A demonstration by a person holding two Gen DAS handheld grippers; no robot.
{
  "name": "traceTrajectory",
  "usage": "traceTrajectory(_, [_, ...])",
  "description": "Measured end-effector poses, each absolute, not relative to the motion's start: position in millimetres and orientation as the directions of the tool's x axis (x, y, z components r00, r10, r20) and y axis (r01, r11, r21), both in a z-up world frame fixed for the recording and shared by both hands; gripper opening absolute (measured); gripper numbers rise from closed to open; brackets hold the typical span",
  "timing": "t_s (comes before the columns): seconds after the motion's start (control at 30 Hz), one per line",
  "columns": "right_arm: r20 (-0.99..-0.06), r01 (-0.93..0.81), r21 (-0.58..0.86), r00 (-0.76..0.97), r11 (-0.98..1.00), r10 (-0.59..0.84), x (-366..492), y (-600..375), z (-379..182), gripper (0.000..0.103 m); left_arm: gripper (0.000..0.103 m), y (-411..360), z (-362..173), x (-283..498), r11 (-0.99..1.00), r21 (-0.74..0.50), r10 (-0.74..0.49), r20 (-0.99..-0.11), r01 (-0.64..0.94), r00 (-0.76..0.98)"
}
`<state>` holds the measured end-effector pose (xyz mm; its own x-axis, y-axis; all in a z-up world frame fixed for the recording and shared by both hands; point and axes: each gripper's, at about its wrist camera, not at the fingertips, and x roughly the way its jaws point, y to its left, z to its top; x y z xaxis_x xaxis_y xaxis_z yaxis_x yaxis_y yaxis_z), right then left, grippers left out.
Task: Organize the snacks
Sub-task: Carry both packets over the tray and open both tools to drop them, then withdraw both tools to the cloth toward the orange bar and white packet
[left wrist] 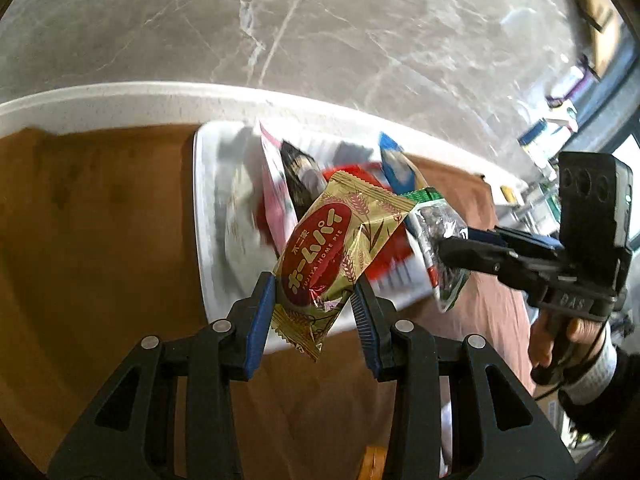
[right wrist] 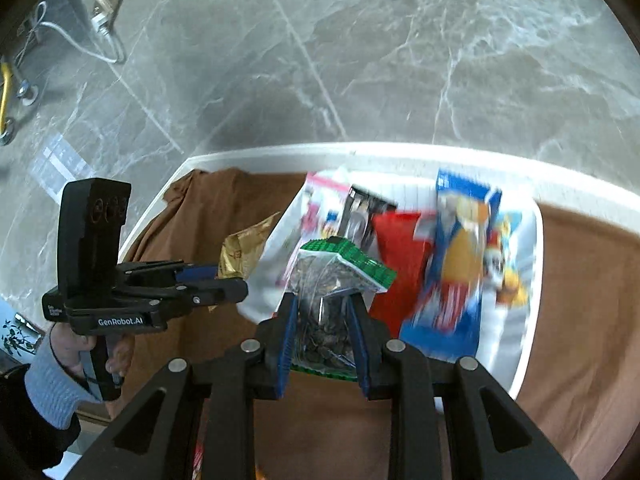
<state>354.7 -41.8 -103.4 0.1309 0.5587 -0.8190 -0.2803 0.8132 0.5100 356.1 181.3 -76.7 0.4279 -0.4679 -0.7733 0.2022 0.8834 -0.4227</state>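
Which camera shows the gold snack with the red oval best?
The left wrist view: the gold snack faces it, label readable, in the left gripper. The right wrist view shows only a crumpled gold corner.

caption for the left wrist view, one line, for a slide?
Left gripper carries a gold Home Pie packet toward the white tray of snacks.

We saw glossy gold foil wrap, crinkled, on the pie snack (left wrist: 320, 256). Seed packet (right wrist: 326, 316) was clear shiny film with a green printed header. Tray (left wrist: 208, 216) looked like smooth white plastic. Tablecloth (left wrist: 92, 216) was matt brown fabric, lightly creased. Table rim (left wrist: 120, 100) was white, speckled, matt. Floor (right wrist: 360, 60) was polished grey marble-look tile, reflective. Gripper bodies were matt black plastic; finger pads (left wrist: 260, 320) were blue and ribbed; pivot pins (left wrist: 221, 325) were bare metal.
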Motion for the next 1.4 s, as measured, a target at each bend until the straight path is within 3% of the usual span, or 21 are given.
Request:
traceTrajectory(0.33, [-0.858, -0.306, 0.439, 0.136, 0.845, 0.495, 391, -28, -144, 0.033, 0.038, 159, -94, 410, 0.918, -0.358, -0.396, -0.808, 0.171, 0.436])
traceTrajectory(0.5, [-0.864, -0.333, 0.415, 0.148, 0.847, 0.481, 389, -28, -145, 0.033, 0.048, 156, -96, 413, 0.925, -0.346, -0.38, -0.804, 0.159, 0.457])
traceTrajectory(0.6, [-0.864, -0.343, 0.395, 0.176, 0.852, 0.471, 388, -29, -140, 0.045, 0.05, 152, -94, 410, 0.936, -0.317, -0.352, -0.807, 0.155, 0.475])
traceTrajectory(0.93, [-0.836, -0.37, 0.398, 0.232, 0.84, 0.498, 376, -35, -106, 0.045, 0.05, 156, -72, 387, 0.949, -0.27, -0.316, -0.789, 0.165, 0.527])
traceTrajectory(1.4, [-0.843, -0.414, 0.389, 0.199, 0.823, 0.499, 294, -47, -55, 0.048, 0.05, 149, -43, 299, 0.942, -0.224, -0.326, -0.782, 0.249, 0.531])
